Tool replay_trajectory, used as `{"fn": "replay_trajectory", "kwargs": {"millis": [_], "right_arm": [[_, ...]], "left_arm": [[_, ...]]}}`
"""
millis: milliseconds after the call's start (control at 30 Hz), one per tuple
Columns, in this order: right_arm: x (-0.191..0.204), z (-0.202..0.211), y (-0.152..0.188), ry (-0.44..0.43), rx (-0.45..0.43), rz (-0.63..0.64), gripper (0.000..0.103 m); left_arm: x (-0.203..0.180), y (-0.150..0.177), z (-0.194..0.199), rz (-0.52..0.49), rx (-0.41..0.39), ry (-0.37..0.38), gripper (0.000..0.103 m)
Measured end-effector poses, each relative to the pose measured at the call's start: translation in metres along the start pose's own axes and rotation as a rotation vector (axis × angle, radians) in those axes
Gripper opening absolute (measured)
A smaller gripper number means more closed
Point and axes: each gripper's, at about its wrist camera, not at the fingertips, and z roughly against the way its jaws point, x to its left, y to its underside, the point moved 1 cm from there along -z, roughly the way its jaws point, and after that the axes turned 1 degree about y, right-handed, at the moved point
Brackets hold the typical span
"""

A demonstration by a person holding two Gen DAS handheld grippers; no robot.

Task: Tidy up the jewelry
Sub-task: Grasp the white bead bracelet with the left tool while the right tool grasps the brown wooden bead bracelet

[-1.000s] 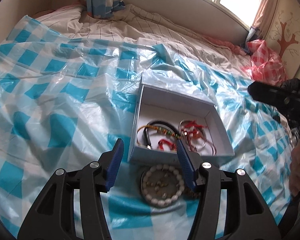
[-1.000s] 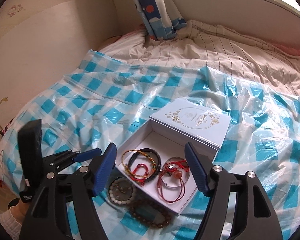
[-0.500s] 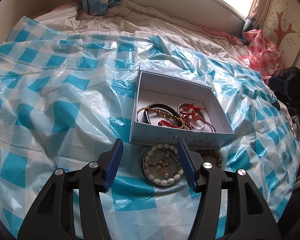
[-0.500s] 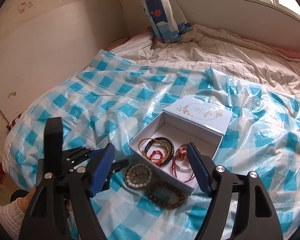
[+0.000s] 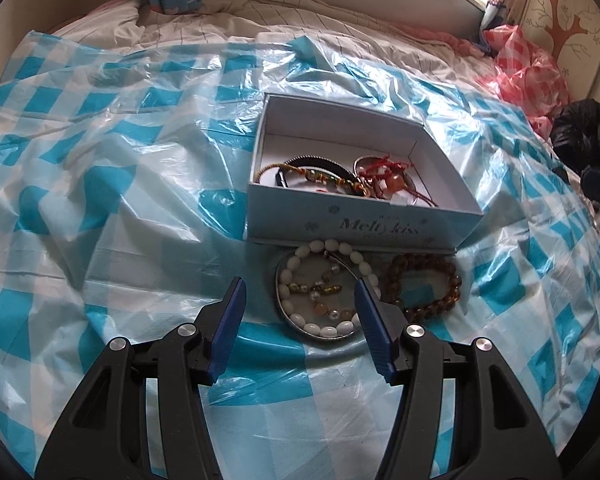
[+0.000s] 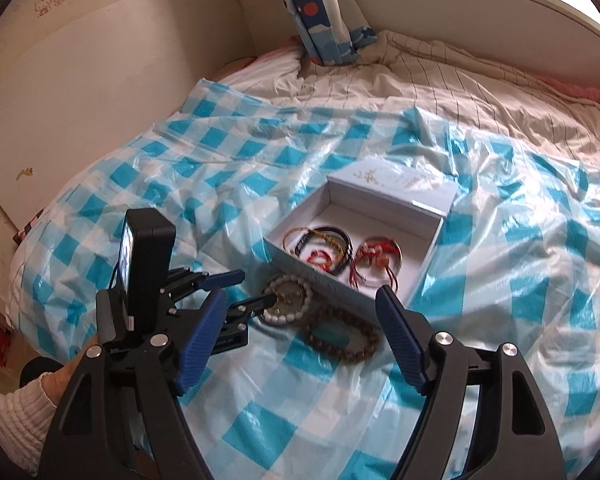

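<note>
- The left gripper (image 5: 298, 300) is nearest. Its two blue fingers are wide apart and hold nothing. One finger is almost at the edge of the white bead bracelet (image 5: 324, 286).
- The white bead bracelet lies on the blue checked plastic sheet (image 5: 100, 200), inside a thin silver ring. It sits just in front of the box.
- I think the job now is to pick up this bracelet. Go down slowly, put one finger on each side of the beads, then squeeze softly so they do not roll away.
- Try not to pinch the plastic sheet, or it may lift up too.
- Just beside it lies the brown bead bracelet (image 5: 424, 290).
- The right gripper (image 6: 300, 332) is also spread apart and empty, up above the bed.
- Farther back is the open white box (image 5: 380, 226). It already has red string and dark bracelets (image 5: 340, 178) inside. The far half has room.
</note>
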Motion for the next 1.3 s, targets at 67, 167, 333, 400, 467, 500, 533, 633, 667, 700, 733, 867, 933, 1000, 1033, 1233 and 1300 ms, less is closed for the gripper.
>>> {"fn": "replay_trajectory", "kwargs": {"millis": [67, 167, 333, 400, 467, 500, 533, 633, 667, 700, 733, 867, 933, 1000, 1033, 1233, 1300], "right_arm": [[-0.004, -0.004, 0.008, 0.008, 0.018, -0.011, 0.074], [-0.010, -0.011, 0.015, 0.018, 0.039, -0.022, 0.074], [-0.021, -0.030, 0.026, 0.032, 0.077, -0.041, 0.074], [-0.024, -0.036, 0.030, 0.036, 0.091, -0.049, 0.074], [-0.025, -0.042, 0.034, 0.036, 0.100, -0.053, 0.074], [-0.026, -0.044, 0.035, 0.035, 0.103, -0.054, 0.074], [-0.026, -0.047, 0.036, 0.033, 0.106, -0.054, 0.074], [-0.026, -0.053, 0.036, 0.032, 0.110, -0.057, 0.074], [-0.027, -0.055, 0.036, 0.033, 0.110, -0.060, 0.074], [-0.028, -0.058, 0.036, 0.033, 0.111, -0.063, 0.074], [-0.029, -0.061, 0.036, 0.034, 0.114, -0.066, 0.074], [-0.033, -0.070, 0.040, 0.037, 0.129, -0.075, 0.074], [-0.034, -0.073, 0.042, 0.037, 0.136, -0.078, 0.074], [-0.037, -0.077, 0.043, 0.039, 0.140, -0.083, 0.074], [-0.038, -0.078, 0.043, 0.039, 0.141, -0.085, 0.074], [-0.042, -0.088, 0.045, 0.044, 0.153, -0.095, 0.074], [-0.043, -0.092, 0.046, 0.047, 0.160, -0.094, 0.074]], "left_arm": [[-0.005, 0.001, -0.002, -0.021, -0.004, 0.004, 0.053], [-0.012, 0.002, -0.004, -0.052, -0.010, -0.003, 0.053], [-0.023, 0.002, -0.007, -0.109, -0.017, -0.007, 0.053], [-0.030, 0.003, -0.009, -0.144, -0.016, -0.012, 0.053], [-0.033, 0.004, -0.012, -0.167, -0.009, -0.014, 0.053], [-0.035, 0.005, -0.014, -0.182, 0.000, -0.014, 0.053], [-0.037, 0.005, -0.016, -0.194, 0.006, -0.016, 0.053], [-0.040, 0.008, -0.021, -0.228, 0.028, -0.019, 0.039], [-0.041, 0.009, -0.021, -0.237, 0.030, -0.024, 0.031], [-0.041, 0.009, -0.021, -0.241, 0.038, -0.015, 0.025], [-0.041, 0.009, -0.020, -0.245, 0.041, -0.010, 0.022], [-0.040, 0.006, -0.013, -0.237, 0.051, 0.021, 0.006], [-0.035, 0.003, -0.007, -0.209, 0.052, 0.062, 0.006], [-0.029, -0.001, 0.001, -0.173, 0.041, 0.100, 0.006], [-0.026, -0.002, 0.005, -0.159, 0.034, 0.112, 0.006], [-0.006, -0.010, 0.018, -0.088, 0.022, 0.143, 0.006], [0.000, -0.010, 0.019, -0.069, 0.019, 0.146, 0.006]]}}
